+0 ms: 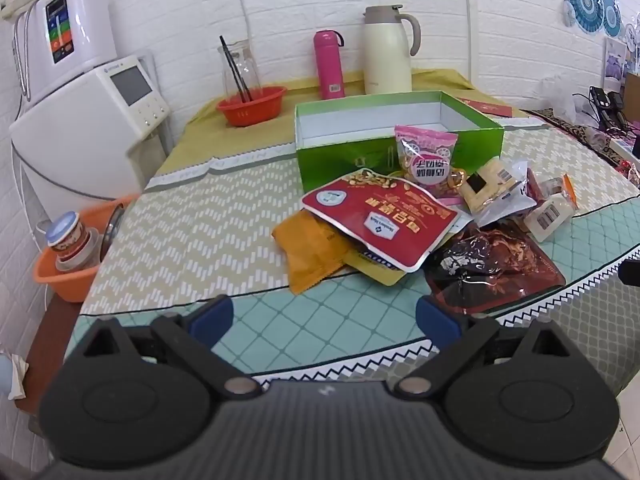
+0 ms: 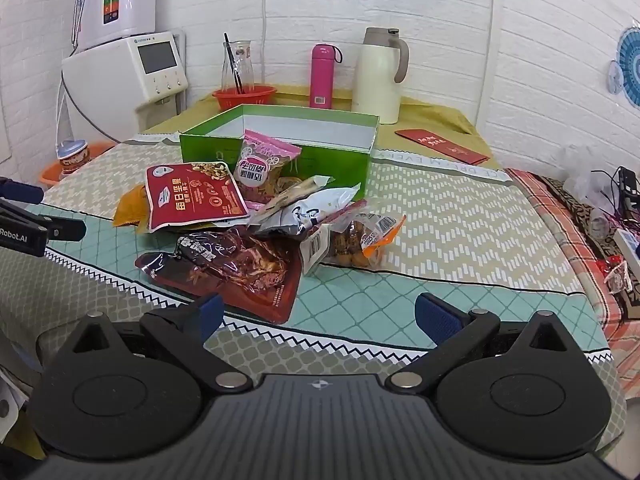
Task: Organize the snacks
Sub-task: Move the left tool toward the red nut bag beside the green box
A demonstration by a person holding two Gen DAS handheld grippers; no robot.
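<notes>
A pile of snack packets lies on the cloth-covered table in front of an open green box with a bare white inside. A red nut bag tops the pile. A pink packet leans on the box. A dark red packet lies nearest. An orange packet lies at the left. My left gripper is open and empty, short of the pile. My right gripper is open and empty, near the dark red packet. The left gripper shows at the left edge of the right wrist view.
At the back stand a red bowl with a glass carafe, a pink bottle and a cream jug. White appliances stand at the left, above an orange basin. A red envelope lies at the right.
</notes>
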